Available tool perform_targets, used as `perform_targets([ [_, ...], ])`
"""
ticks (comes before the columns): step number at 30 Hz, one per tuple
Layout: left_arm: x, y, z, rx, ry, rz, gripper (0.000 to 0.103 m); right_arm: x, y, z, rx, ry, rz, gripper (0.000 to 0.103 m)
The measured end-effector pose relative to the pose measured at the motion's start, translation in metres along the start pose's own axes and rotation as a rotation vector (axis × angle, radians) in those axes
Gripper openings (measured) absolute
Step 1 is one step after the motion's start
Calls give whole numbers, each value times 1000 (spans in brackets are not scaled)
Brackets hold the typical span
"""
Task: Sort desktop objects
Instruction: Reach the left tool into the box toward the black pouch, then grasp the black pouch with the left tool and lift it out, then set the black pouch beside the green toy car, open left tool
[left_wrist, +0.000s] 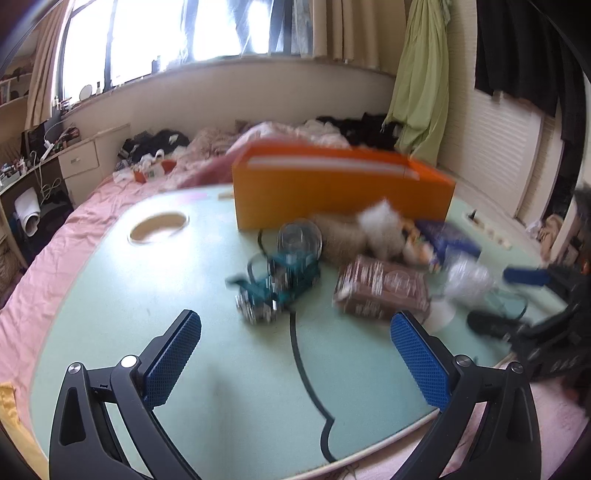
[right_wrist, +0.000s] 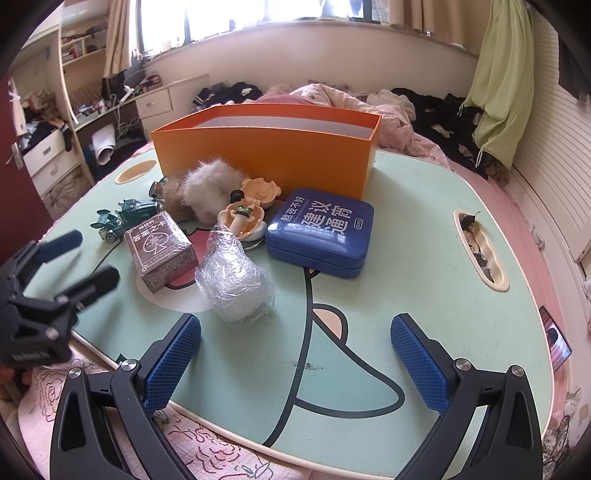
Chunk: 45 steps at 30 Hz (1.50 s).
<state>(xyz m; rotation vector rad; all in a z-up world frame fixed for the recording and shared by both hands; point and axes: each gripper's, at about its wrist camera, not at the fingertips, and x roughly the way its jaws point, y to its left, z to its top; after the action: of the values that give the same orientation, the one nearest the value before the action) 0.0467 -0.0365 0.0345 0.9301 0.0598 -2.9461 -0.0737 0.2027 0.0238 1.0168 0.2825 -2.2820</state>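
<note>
An open orange box (right_wrist: 266, 147) (left_wrist: 340, 188) stands at the back of a pale green lap table (right_wrist: 406, 295). In front of it lie a blue tin (right_wrist: 321, 232), a brown card box (right_wrist: 160, 249) (left_wrist: 382, 291), a plastic-wrapped lump (right_wrist: 234, 284), a green toy car (right_wrist: 122, 219) (left_wrist: 273, 286), a fluffy pompom (right_wrist: 210, 190) and a peach toy case (right_wrist: 251, 206). My left gripper (left_wrist: 295, 354) is open over the table's near edge, short of the car. My right gripper (right_wrist: 295, 363) is open with nothing in it, just before the wrapped lump. The left gripper (right_wrist: 77, 258) also shows at the far left of the right wrist view.
The table rests on a pink bed (left_wrist: 74, 236) with clothes (right_wrist: 443, 107) heaped behind. It has a round cup hole (left_wrist: 159, 226) at the left and a slot (right_wrist: 480, 251) holding small items at the right. Drawers (right_wrist: 155, 103) and a window stand beyond.
</note>
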Motion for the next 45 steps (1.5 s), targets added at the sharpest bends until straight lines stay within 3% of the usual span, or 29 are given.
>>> perform_targets([
  [3,-17,5,40,-11,-108,5,103,0,0,0,0,0,-1,103],
  [6,-12,1,90,18,-120,-24,102,0,-1,0,0,1,0,103],
  [8,12,-10,124,66,-41,-75,101,0,0,0,0,0,-1,103],
  [11,68,-40,158,173,154,-130,91,-1,1,0,1,0,-1,103],
  [14,133,-65,168,216,388,-196,73,-1,1,0,1,0,-1,103],
  [16,171,-78,168,228,503,-183,60,-1,2,0,1,0,-1,103],
  [23,212,-100,153,266,599,-143,58,-2,6,1,2,-1,-2,103],
  [25,224,-102,144,285,643,-120,42,-2,6,2,3,-1,-1,103],
  [28,226,-98,144,261,629,-130,40,-2,6,3,6,0,1,103],
  [31,212,-85,148,232,548,-146,40,-2,6,4,7,0,0,103],
  [34,181,-69,162,178,450,-197,40,-3,7,4,8,0,-1,103],
  [38,106,-53,172,166,263,-247,40,-3,8,5,9,-1,-1,103],
  [42,45,-34,149,176,169,-284,40,-2,8,5,9,-1,-1,103],
  [45,22,-3,112,162,150,-194,40,-2,8,5,9,-1,-2,103],
])
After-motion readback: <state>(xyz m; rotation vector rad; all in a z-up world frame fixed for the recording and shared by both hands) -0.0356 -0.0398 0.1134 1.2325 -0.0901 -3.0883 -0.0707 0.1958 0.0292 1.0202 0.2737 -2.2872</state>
